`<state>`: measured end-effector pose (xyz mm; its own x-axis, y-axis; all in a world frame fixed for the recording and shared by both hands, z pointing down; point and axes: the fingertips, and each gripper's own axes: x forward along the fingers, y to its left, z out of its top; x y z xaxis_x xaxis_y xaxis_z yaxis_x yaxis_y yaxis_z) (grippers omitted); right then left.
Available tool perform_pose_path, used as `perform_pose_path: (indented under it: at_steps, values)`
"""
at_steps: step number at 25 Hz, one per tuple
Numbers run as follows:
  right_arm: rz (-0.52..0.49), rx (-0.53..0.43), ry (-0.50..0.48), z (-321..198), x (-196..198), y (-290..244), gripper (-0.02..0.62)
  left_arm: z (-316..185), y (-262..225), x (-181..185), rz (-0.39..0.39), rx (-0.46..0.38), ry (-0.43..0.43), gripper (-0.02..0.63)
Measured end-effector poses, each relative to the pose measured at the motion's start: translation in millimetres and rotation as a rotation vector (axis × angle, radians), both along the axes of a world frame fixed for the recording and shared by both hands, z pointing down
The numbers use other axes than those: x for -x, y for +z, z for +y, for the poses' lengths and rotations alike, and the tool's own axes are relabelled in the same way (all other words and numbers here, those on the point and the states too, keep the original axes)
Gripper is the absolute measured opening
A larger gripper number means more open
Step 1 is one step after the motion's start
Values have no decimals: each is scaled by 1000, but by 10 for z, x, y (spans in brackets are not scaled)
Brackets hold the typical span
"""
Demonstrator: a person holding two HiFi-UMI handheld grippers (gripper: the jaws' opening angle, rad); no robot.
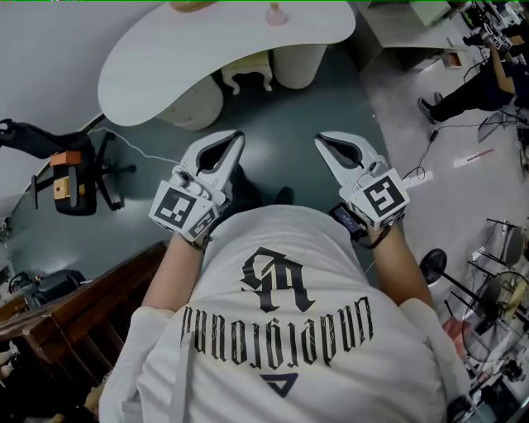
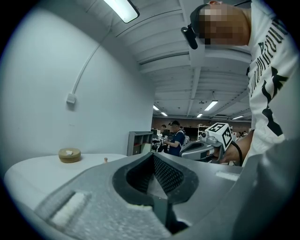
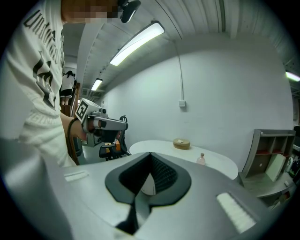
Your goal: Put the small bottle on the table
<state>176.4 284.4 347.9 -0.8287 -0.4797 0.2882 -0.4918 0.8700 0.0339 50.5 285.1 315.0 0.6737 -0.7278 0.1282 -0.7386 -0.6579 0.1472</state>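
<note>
1. The table (image 1: 248,33), white and kidney-shaped, stands ahead of the person, well apart from both grippers. Most of its top is bare.
2. The person's shirt (image 1: 281,314) fills the lower head view, and both forearms are drawn in close to the chest.
3. A chair (image 1: 78,178) sits off to the left on the floor, and a stool (image 1: 248,73) is tucked under the table's near edge.
4. The left gripper (image 1: 238,136) has its jaws closed together with nothing between them. It points toward the table.
5. The right gripper (image 1: 320,142) is likewise closed and empty, level with the left one.
6. A tan dish (image 3: 181,143) rests on the table's far side.
7. The bottle (image 1: 275,14), small and pink, stands upright on the table near its far edge. It is near the dish but apart from it.
8. Progress, as I judge it: the bottle is already on the table and neither gripper holds anything, so the placing looks done. I see no second bottle waiting, so nothing seems left but to stay clear.
</note>
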Motion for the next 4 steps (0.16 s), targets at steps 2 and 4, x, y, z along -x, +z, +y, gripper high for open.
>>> perform_pose_path:
  at_steps: [2,4]
  values:
    - [2,0,-1,-12,15,-8,2,6,-11,-14,9,-1,17,6]
    - [4,3,-1,-26,31,-13,2,8,-22,-28,16,-4,32,6]
